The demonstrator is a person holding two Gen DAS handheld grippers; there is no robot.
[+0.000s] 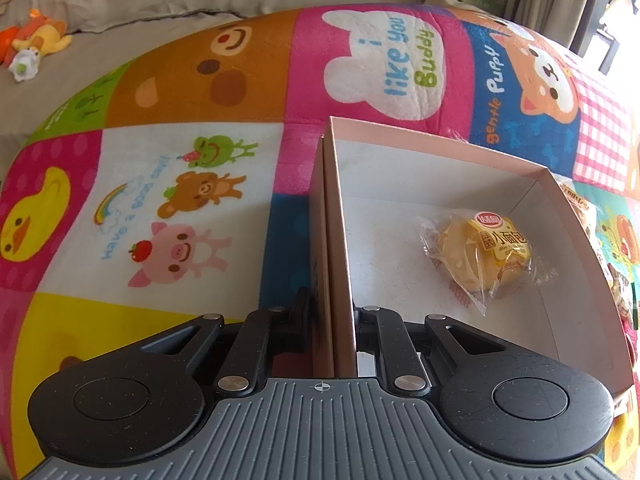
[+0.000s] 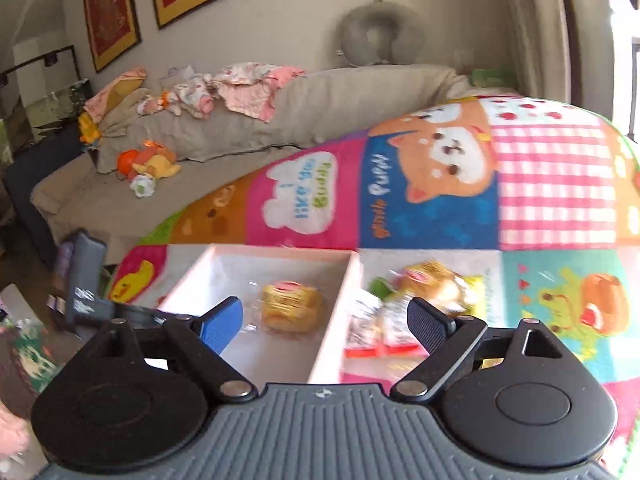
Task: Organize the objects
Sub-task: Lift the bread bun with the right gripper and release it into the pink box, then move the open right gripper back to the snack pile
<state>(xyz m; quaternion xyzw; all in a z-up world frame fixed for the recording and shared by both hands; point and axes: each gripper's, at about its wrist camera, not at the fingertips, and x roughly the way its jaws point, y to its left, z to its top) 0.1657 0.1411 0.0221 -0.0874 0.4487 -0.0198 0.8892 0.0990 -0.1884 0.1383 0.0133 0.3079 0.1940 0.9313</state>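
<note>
A shallow pink cardboard box [image 1: 448, 140] with a white inside lies on the colourful cartoon mat [image 1: 192, 200]. One wrapped mini bread [image 1: 486, 256] lies inside it. My left gripper [image 1: 333, 320] is shut on the box's left wall, one finger on each side. In the right wrist view the box [image 2: 276, 250] shows with the bread [image 2: 290, 306] in it. Several more wrapped snacks [image 2: 428, 292] lie on the mat to the right of the box. My right gripper [image 2: 324, 324] is open and empty, held above the box's right wall.
A beige sofa [image 2: 240, 140] stands behind the mat with plush toys [image 2: 148, 168] and baby clothes [image 2: 240, 88] on it. A grey neck pillow [image 2: 380, 36] sits on its back. The left gripper's body [image 2: 86, 280] shows at the box's left.
</note>
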